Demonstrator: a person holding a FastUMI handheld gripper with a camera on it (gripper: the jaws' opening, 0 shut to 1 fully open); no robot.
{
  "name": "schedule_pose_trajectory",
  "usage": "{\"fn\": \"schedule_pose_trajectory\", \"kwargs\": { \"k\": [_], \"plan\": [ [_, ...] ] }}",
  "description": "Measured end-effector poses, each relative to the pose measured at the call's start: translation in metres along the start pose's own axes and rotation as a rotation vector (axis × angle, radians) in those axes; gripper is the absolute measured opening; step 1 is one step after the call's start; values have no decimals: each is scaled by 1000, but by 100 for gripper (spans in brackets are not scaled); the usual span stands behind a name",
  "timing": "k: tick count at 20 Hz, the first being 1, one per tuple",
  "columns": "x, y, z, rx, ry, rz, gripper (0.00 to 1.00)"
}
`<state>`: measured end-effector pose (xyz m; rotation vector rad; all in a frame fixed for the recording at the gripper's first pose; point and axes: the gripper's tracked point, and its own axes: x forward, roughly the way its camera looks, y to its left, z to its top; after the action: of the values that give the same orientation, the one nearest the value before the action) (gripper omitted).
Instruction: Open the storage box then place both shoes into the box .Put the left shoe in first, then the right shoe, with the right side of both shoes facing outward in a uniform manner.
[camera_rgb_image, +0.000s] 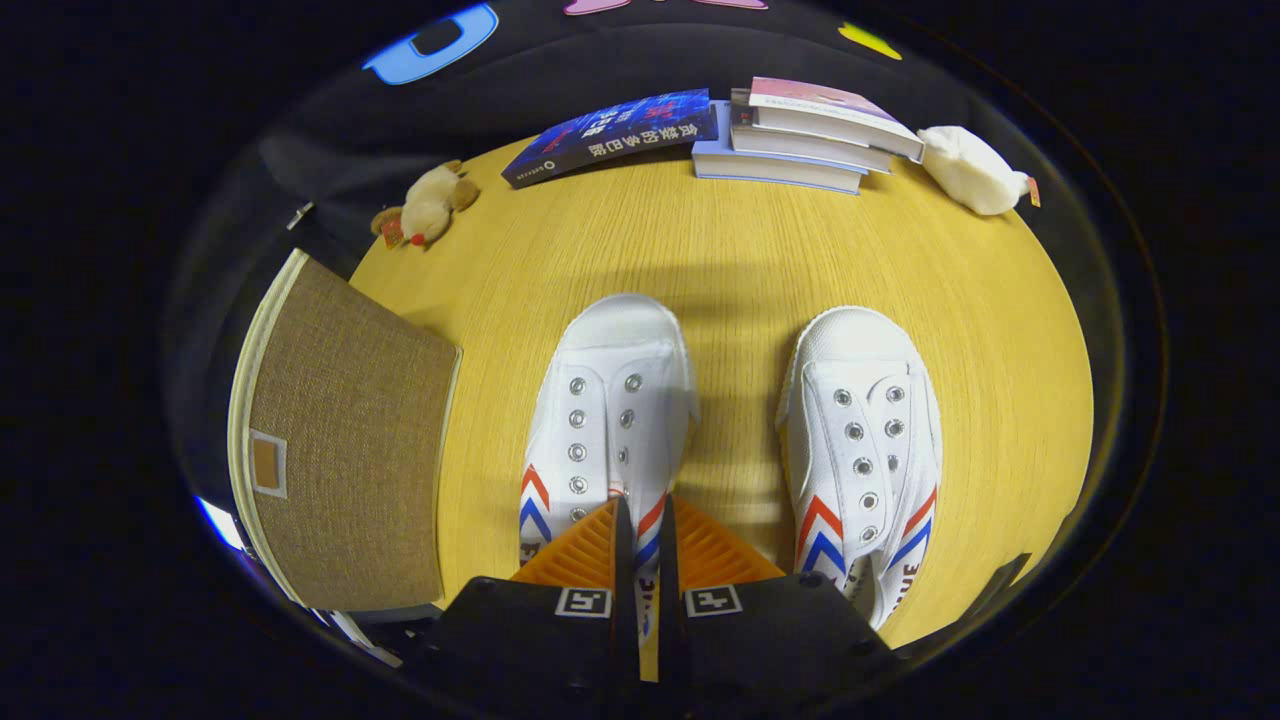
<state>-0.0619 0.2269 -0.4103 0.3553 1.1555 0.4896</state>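
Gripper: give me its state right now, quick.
Gripper: shut, fingers nearly together with only a thin slit between them, holding nothing; it sits above the side of the left shoe.

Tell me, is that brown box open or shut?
Shut: the box lid lies flat over it; both shoes sit outside on the table.

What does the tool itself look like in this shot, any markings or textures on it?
The tool has two wedge-shaped fingers with ridged, grooved outer faces, standing close together with a narrow gap. Each sits on a dark, blocky base, and each base carries a small square black-and-white marker near the finger. No cables or sleeve can be seen.
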Motion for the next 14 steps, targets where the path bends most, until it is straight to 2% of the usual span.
{"fn": "schedule_pose_trajectory", "kwargs": {
  "k": [3,7,10,14],
  "plan": [
    [-13,5,3,-11,-24,-14,9],
    [-39,22,13,64,-35,47,9],
    [-73,36,33,104,-66,69,8],
    [-127,72,74,83,-131,94,8]
  ]
}}
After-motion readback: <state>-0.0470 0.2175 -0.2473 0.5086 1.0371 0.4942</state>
